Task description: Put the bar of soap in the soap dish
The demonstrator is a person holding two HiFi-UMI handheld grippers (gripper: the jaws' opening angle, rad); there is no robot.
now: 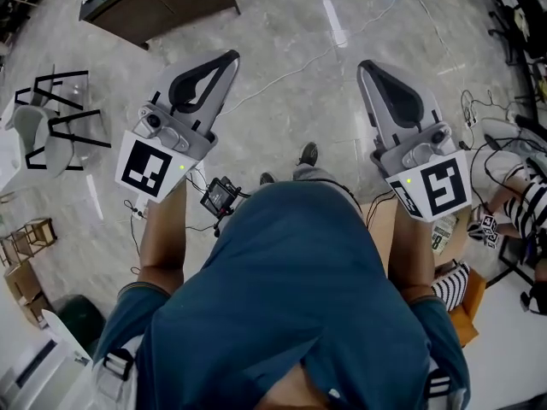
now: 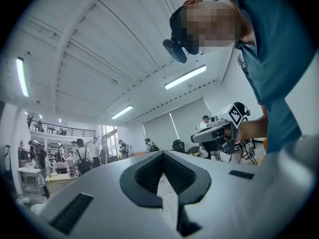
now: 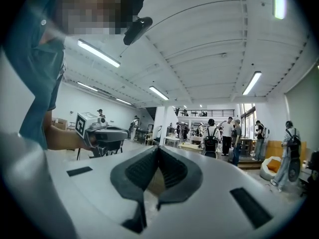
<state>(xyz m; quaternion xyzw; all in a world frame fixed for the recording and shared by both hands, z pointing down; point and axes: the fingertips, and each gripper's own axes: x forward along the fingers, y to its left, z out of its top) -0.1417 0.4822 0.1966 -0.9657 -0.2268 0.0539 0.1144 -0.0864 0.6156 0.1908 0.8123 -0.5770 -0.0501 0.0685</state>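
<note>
Two empty claws, left claw [image 1: 227, 56] and right claw [image 1: 366, 65], both closed.

I can't make out any words, numbers or brand names from here. The only printed marks I see are the black-and-white square patterns on the marker cube [image 1: 154, 167] of my left gripper [image 1: 229, 56] and on that of my right gripper [image 1: 366, 65]. They are coded squares, not lettering.

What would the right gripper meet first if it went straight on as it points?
Nothing close: the right gripper faces open floor. Far ahead, roughly in line, stand a white pillar and a table with people; which comes first is unclear.
</note>
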